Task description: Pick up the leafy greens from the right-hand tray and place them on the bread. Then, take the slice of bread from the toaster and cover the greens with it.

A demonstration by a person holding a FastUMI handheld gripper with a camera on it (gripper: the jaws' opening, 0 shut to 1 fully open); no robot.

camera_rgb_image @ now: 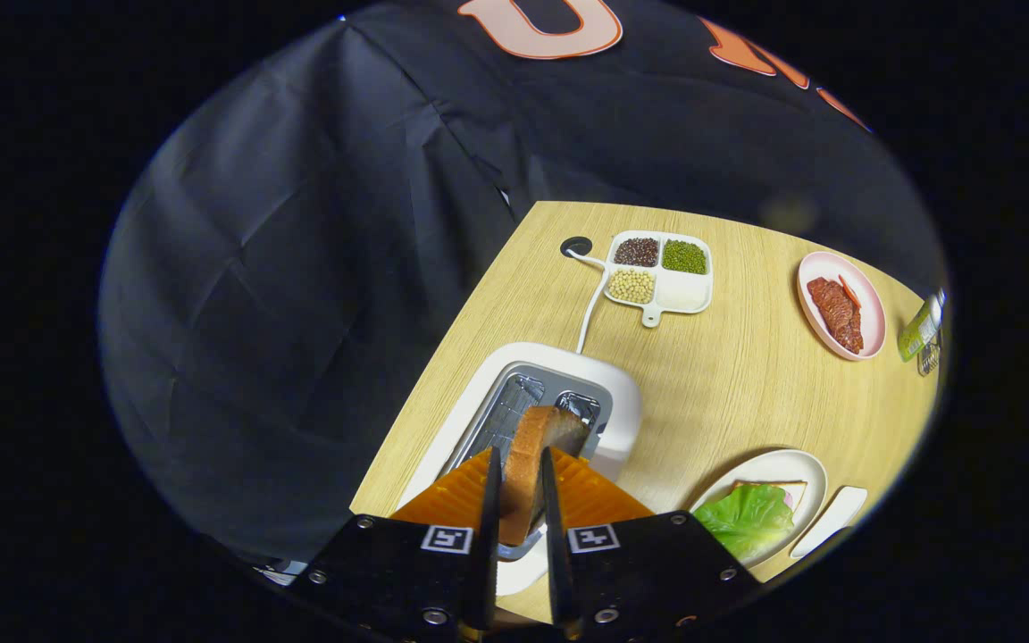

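Two fingers of the tongs (522, 500), nearly closed, pinch the bread slice (539, 455) edge-on above the toaster (622, 402) at lower centre. Such a thin hold could let it twist or drop in transit. Leafy greens (747, 520) already cover the plate's (800, 464) bread at lower right, hiding most of it.

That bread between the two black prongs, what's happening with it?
A hand-held gripper is making a sandwich. Its two fingers are shut on the slice of bread, which sits above the white toaster and its slots. The leafy greens already lie on the bread on the white plate beside the toaster, so covering them with this slice is what remains. Farther back on the table are a divided tray of beans and a pink plate of meat.
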